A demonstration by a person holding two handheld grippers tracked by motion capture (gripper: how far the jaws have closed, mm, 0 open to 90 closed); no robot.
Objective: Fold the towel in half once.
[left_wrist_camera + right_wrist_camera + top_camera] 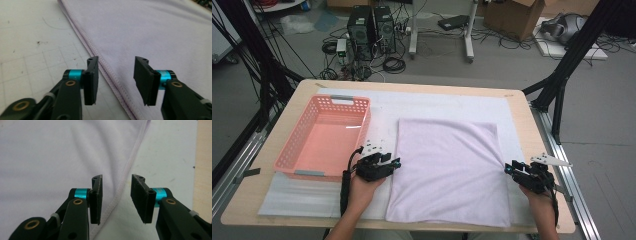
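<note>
The lilac cloth [447, 170] lies flat mid-table, its left hem at three o'clock of the pink basket [324, 137]. The risk as I judge it: jaws closing on a single layer, or pinching only mat, so the fold drags crooked. The left gripper [116, 80] straddles the left hem, half open, holding nothing; the right gripper [116, 198] likewise straddles the right hem, empty. Both forearms enter from six o'clock, grippers held low and pointing inward.

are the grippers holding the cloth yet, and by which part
Nothing is held. The left gripper and right gripper are open, each straddling a side hem of the lilac cloth.
</note>
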